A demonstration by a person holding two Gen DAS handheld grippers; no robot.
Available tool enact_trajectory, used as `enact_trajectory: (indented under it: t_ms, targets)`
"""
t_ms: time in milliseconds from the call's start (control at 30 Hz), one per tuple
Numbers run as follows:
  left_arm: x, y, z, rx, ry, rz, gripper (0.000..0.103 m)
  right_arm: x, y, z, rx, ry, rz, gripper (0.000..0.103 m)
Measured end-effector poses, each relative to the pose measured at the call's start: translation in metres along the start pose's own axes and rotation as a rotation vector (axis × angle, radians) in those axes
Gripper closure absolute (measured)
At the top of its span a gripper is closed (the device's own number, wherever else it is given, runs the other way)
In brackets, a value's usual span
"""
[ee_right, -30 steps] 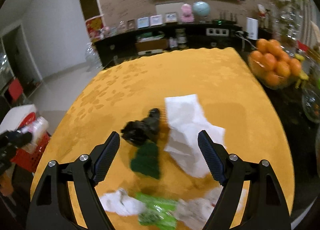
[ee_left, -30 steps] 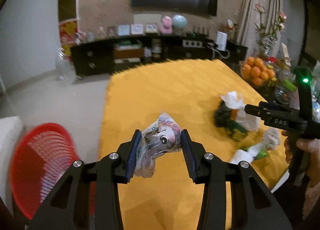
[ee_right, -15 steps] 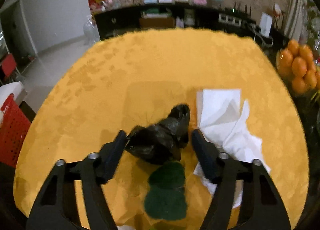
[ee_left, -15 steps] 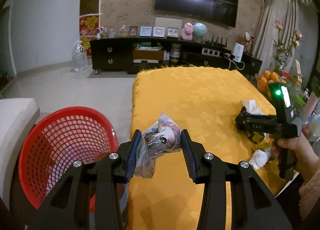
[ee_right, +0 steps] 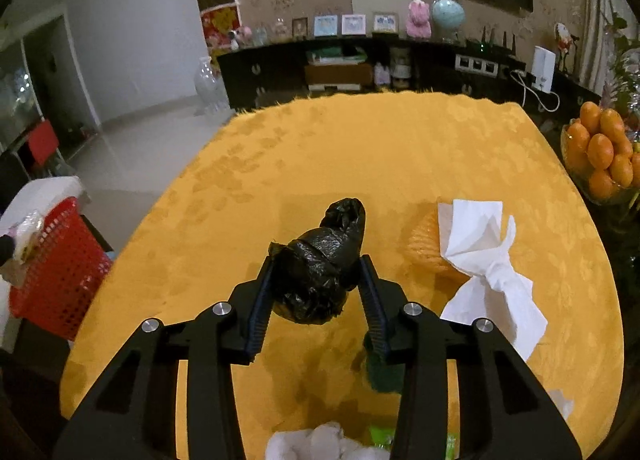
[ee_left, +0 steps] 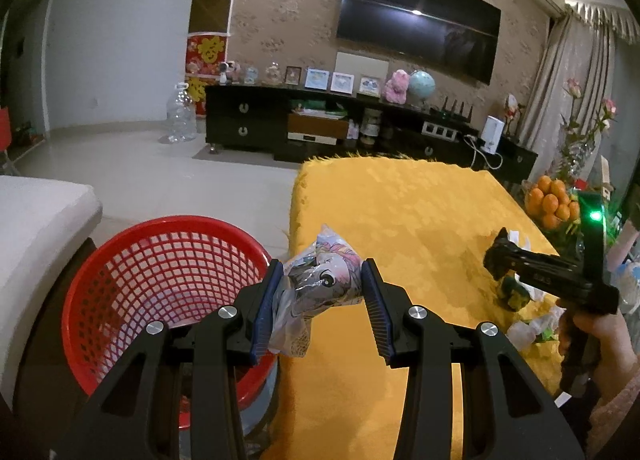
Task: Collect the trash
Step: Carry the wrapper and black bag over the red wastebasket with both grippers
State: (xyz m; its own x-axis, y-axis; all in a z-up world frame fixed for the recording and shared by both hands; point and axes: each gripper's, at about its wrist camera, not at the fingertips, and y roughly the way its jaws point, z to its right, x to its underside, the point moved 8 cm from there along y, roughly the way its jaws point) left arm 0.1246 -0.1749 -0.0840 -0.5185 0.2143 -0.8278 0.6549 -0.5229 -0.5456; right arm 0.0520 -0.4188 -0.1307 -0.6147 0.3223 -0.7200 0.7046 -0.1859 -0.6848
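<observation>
The left gripper (ee_left: 323, 302) gripped a printed wrapper (ee_left: 316, 292) near the red basket (ee_left: 120, 260), seemingly empty. The right gripper (ee_right: 316, 292) was closing around a black bag (ee_right: 324, 264); tissues (ee_right: 488, 260) remained on the table (ee_right: 360, 148).

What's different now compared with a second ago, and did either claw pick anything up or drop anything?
The right gripper moved in over the black bag; its jaws are closing, pads now pressing it, and it looks lifted off the yellow tablecloth. The left gripper swung toward the red basket, now nearly over its rim. It kept its grip on the printed wrapper; nothing was dropped. The white tissue stayed put.
</observation>
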Motion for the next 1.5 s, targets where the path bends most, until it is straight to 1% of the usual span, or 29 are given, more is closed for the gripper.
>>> enact_trajectory:
  t_ms: [133, 267, 367, 433, 533, 633, 700, 767, 833, 933, 1000, 1067, 1200, 1333, 1500]
  targets:
    - [-0.007, -0.005, -0.002, -0.015, 0.006, 0.018, 0.064, -0.004, -0.012, -0.006, -0.032, 0.043, 0.021, 0.063]
    - [-0.014, -0.005, -0.010, -0.025, 0.004, 0.014, 0.064, -0.007, -0.014, -0.013, -0.040, 0.044, 0.028, 0.063]
    - [-0.019, -0.003, -0.027, -0.049, -0.007, -0.014, 0.064, -0.005, -0.009, -0.017, -0.046, 0.048, 0.011, 0.063]
    - [-0.025, -0.004, -0.038, -0.083, 0.020, -0.026, 0.064, -0.003, -0.006, -0.021, -0.049, 0.043, -0.002, 0.063]
    - [-0.034, -0.011, -0.057, -0.116, 0.030, -0.022, 0.064, 0.005, -0.006, -0.029, -0.063, 0.033, -0.020, 0.063]
    - [-0.040, -0.019, -0.079, -0.153, 0.002, -0.008, 0.064, 0.011, -0.013, -0.039, -0.061, -0.010, -0.019, 0.063]
    - [-0.041, -0.025, -0.093, -0.164, -0.031, -0.001, 0.064, 0.010, -0.013, -0.046, -0.052, -0.028, -0.022, 0.063]
    - [-0.039, -0.030, -0.102, -0.187, -0.044, -0.005, 0.064, 0.004, -0.016, -0.064, -0.078, -0.046, -0.020, 0.063]
    - [-0.036, -0.032, -0.109, -0.196, -0.060, -0.011, 0.064, -0.005, -0.023, -0.091, -0.111, -0.093, -0.010, 0.063]
    - [-0.029, -0.033, -0.122, -0.209, -0.087, -0.033, 0.064, -0.021, -0.032, -0.133, -0.189, -0.144, 0.003, 0.063]
    - [-0.024, -0.032, -0.129, -0.210, -0.105, -0.055, 0.064, -0.032, -0.035, -0.162, -0.250, -0.168, -0.003, 0.063]
    - [-0.020, -0.029, -0.135, -0.212, -0.123, -0.074, 0.064, -0.039, -0.036, -0.181, -0.286, -0.190, -0.011, 0.063]
    - [-0.014, -0.023, -0.138, -0.215, -0.116, -0.105, 0.064, -0.048, -0.035, -0.223, -0.367, -0.229, -0.041, 0.063]
    - [-0.013, -0.020, -0.143, -0.201, -0.124, -0.119, 0.063, -0.051, -0.030, -0.254, -0.425, -0.265, -0.081, 0.062]
    - [-0.009, -0.014, -0.149, -0.191, -0.133, -0.148, 0.059, -0.049, -0.020, -0.280, -0.466, -0.304, -0.123, 0.062]
